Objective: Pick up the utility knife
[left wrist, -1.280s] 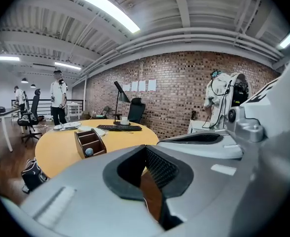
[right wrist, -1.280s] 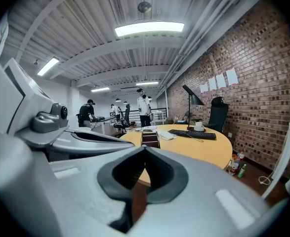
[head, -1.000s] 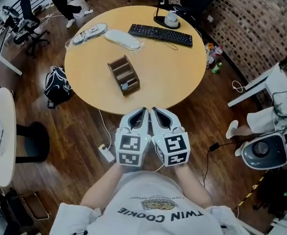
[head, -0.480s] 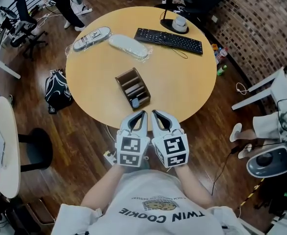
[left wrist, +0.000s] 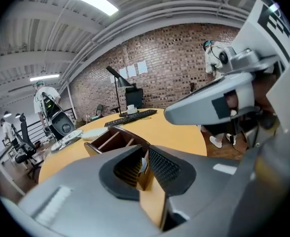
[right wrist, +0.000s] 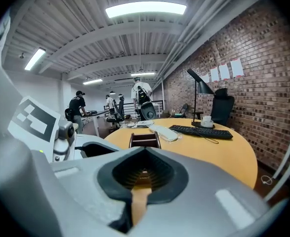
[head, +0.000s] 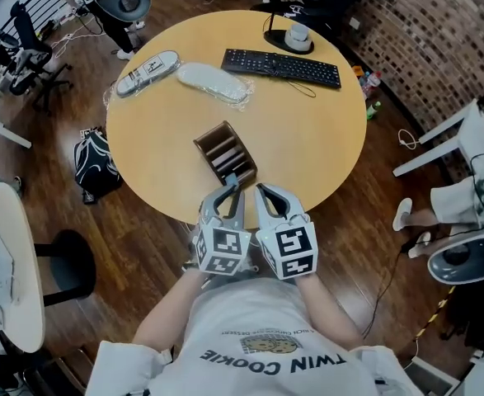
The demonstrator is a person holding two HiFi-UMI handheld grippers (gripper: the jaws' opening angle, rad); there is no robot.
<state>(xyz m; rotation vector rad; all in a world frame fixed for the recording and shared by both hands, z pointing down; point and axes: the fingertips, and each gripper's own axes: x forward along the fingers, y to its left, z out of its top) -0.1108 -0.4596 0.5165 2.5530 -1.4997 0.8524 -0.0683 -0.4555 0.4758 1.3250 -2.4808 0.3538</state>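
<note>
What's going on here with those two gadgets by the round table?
A person stands at a round table, holding a two-jaw gripper in each hand. The left gripper is at the near end of a wooden desk organizer. Its jaws are slightly apart, having just been opening, and clamp nothing; the organizer's edge shows through the gap. The right gripper hovers beside it, jaws together and empty. Nothing has been picked up yet.
</note>
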